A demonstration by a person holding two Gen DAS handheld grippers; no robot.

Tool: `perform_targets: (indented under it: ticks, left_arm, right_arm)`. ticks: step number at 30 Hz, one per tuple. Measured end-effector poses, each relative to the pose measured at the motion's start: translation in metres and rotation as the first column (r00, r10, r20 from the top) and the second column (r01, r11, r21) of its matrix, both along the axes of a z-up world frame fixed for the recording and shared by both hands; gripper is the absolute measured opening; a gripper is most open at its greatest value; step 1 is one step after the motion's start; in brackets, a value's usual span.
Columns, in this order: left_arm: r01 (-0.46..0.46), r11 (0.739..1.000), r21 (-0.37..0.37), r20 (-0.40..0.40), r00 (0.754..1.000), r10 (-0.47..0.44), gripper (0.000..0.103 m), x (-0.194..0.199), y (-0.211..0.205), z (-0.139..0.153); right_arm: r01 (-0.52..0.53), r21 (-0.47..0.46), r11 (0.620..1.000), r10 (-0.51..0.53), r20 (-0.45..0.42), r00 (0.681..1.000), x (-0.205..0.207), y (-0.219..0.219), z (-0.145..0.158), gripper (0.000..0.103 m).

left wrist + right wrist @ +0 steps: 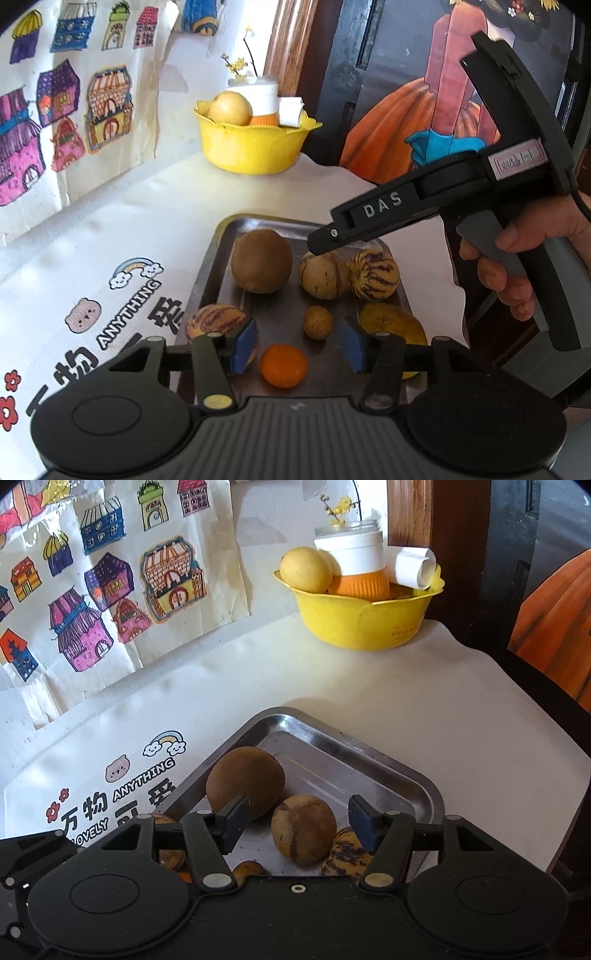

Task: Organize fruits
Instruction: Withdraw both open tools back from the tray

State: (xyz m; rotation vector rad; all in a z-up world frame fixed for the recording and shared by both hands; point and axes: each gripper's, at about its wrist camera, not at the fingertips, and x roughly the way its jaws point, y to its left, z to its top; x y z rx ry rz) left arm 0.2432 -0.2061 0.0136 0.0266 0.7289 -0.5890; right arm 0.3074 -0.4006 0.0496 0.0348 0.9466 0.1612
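Steel tray [218, 258] of fruit, both tongs seemingly open, empty

- In the left wrist view, the yellow fruit [388, 321] is partly hidden behind a hand-held gripper finger.
- In the right wrist view, the striped fruit [345, 853] and orange [247, 870] are cut off by the gripper body.
- The tray [369, 753] has its near side hidden.
- The bowl's [362, 620] faint lettering is unreadable.

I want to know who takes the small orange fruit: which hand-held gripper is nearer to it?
Left. The left hand-held gripper hangs open right above the orange fruit at the tray's near end; the right hand-held gripper is open over the kiwi, farther back.
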Motion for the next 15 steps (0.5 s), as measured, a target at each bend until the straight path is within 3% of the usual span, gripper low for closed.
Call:
perform_targets:
  ticks: [8, 15]
  left_arm:
    - [-0.038, 0.999, -0.003, 0.043, 0.998, 0.038, 0.077, -0.012, 0.013, 0.012]
    - [-0.092, 0.996, -0.002, 0.062, 0.994, 0.092, 0.089, -0.020, 0.030, 0.018]
  right_arm:
    - [0.025, 0.011, 1.000, -0.025, 0.044, 0.999, -0.013, 0.000, 0.013, 0.073]
    - [0.046, -0.014, 0.999, -0.045, 0.090, 0.995, -0.028, 0.006, 0.022, 0.081]
